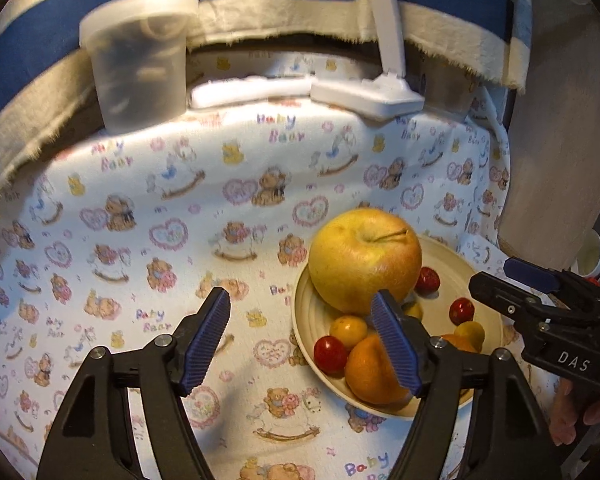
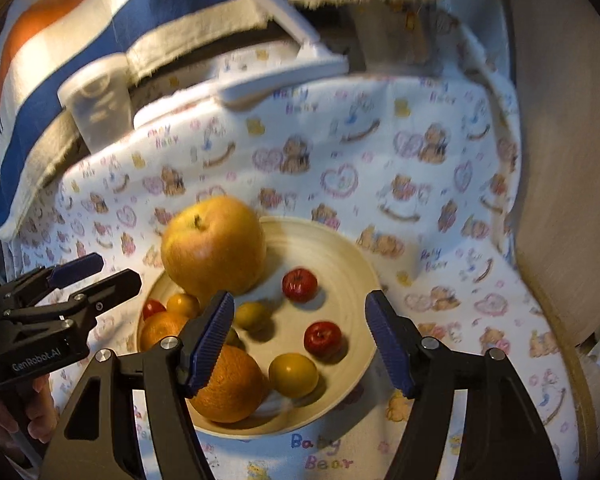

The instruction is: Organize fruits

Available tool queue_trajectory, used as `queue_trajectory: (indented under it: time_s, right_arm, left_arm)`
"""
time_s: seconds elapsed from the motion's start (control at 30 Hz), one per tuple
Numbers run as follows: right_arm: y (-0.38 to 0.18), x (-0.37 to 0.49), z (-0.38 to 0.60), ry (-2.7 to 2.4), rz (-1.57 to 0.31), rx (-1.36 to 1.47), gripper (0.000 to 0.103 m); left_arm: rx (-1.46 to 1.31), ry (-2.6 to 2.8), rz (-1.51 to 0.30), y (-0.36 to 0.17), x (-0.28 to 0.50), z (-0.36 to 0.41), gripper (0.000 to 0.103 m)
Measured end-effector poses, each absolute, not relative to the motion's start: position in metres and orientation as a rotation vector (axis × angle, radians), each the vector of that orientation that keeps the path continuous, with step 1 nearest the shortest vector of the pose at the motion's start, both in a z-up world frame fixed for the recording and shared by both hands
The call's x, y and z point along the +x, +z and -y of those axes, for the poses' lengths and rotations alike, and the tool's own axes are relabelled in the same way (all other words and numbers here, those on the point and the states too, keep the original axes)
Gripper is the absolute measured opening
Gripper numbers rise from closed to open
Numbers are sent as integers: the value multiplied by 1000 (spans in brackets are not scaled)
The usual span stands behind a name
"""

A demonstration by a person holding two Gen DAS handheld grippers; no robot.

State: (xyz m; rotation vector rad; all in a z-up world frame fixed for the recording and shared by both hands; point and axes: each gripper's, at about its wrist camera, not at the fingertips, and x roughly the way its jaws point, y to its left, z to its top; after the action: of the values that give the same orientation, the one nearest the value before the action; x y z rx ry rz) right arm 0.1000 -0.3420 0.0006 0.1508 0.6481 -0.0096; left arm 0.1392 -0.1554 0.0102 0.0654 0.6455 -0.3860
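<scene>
Two claws hover over one crowded plate (image 2: 356, 280) on the cloth-covered desk (image 1: 140, 208), and both stand apart with nothing between the pads. The left claw (image 1: 300, 344) hangs over the plate's left edge; the right claw (image 2: 300, 344) sits above the middle.

All the fruit lies on that plate: a big apple (image 1: 364, 256) at the back rim, an orange (image 2: 228, 384) at the front, a smaller orange (image 2: 160, 330) beside it, and yellow (image 2: 294, 374) and red (image 2: 322, 338) small fruits scattered between.

Risks, as I judge them:
- The apple leans over the rim; a nudge from either claw could roll it onto the cloth.
- Small round fruits may squirt out of ridged pads or bruise under a hard squeeze.
- Reaching for the orange may shove neighbours, since they touch.
- Both claws working the same plate may knock each other.
- The light plate may slide or tip if pressed at its edge.
</scene>
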Motion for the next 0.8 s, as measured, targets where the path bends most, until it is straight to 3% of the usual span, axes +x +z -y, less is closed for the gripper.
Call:
queue_trajectory:
  time_s: [0.07, 0.13, 0.2, 0.3, 0.47, 0.8]
  right_arm:
    - [7, 96, 341, -19, -613, 140, 72]
    - [14, 90, 339, -25, -566, 126, 84]
    - [21, 83, 337, -25, -512, 120, 93]
    - [33, 73, 333, -28, -443, 112, 103]
    - [55, 38, 319, -50, -222, 76, 103]
    - [49, 26, 282, -6, -192, 4, 103]
  left_arm:
    - [68, -377, -596, 19, 133, 154, 78]
    - [53, -358, -524, 31, 123, 150, 82]
    - [43, -351, -433, 45, 111, 144, 92]
    - [33, -335, -285, 65, 89, 133, 97]
    - [33, -292, -154, 83, 58, 112, 102]
    - [68, -188, -62, 69, 24, 67, 102]
